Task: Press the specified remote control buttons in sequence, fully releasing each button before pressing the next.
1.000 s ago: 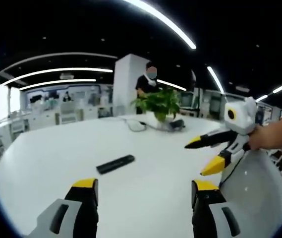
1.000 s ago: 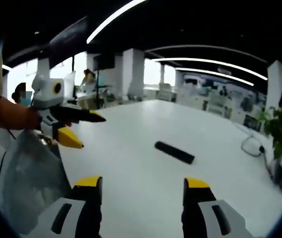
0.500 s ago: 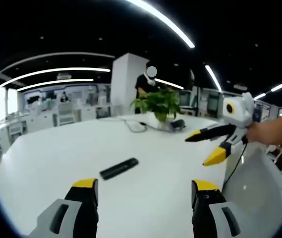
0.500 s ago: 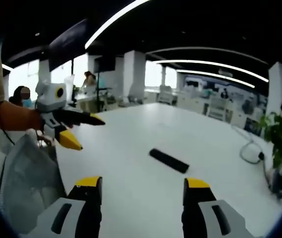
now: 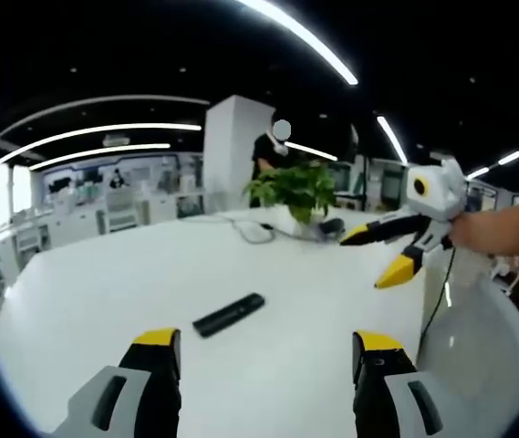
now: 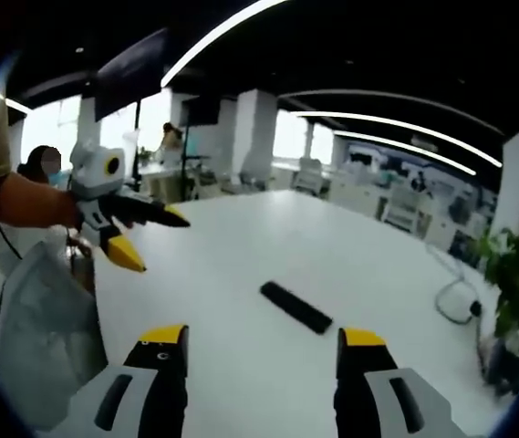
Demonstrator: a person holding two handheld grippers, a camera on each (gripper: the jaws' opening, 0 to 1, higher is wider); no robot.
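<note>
1. Two pairs of tongs hover above the desk (image 5: 86, 283); left tongs (image 5: 266, 351) gape, gripping nothing.
2. Ahead, between both pairs, lies the remote control (image 5: 229, 314), flat, presumably for pressing.
3. Right tongs (image 6: 264, 347) likewise apart, idle.

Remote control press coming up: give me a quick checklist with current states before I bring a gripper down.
1. Flat black bar-shaped remote control in sight on the white table: ok.
2. Left gripper jaws apart, holding nothing: ok.
3. Right gripper jaws apart, holding nothing: ok.
4. Either gripper touching the remote: not ok, both are off it.
5. Target buttons readable: cannot tell, too small.
6. Table around the remote bare; green potted plant and cable stand far behind: ok.
</note>
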